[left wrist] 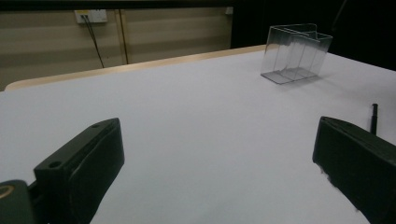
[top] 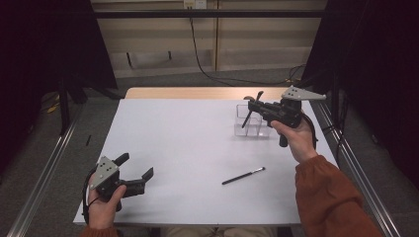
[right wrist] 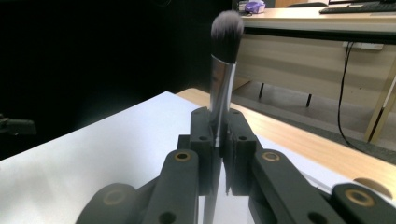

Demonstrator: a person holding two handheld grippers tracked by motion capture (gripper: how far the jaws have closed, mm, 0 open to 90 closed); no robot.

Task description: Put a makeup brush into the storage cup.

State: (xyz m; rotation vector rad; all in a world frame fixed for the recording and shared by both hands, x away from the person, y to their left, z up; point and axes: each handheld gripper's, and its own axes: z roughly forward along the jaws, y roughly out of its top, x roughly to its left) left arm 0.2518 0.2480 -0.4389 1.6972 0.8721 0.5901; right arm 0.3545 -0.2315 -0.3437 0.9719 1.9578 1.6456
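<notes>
1. Above the clear plastic divided box [top: 251,121] at the white table's [top: 188,148] far right, the right gripper [top: 253,105] is clamped on a black-handled makeup brush with a silver ferrule [right wrist: 221,74], bristles up in the right gripper view
2. At the near left edge, the left gripper [top: 134,167] rests with jaws wide apart, holding nothing
3. A second thin black brush [top: 243,176] lies on the table, near the front right

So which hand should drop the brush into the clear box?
Right. The right gripper is shut on the makeup brush and hangs just above the clear box. The left gripper rests open at the near left corner, far from it.
</notes>
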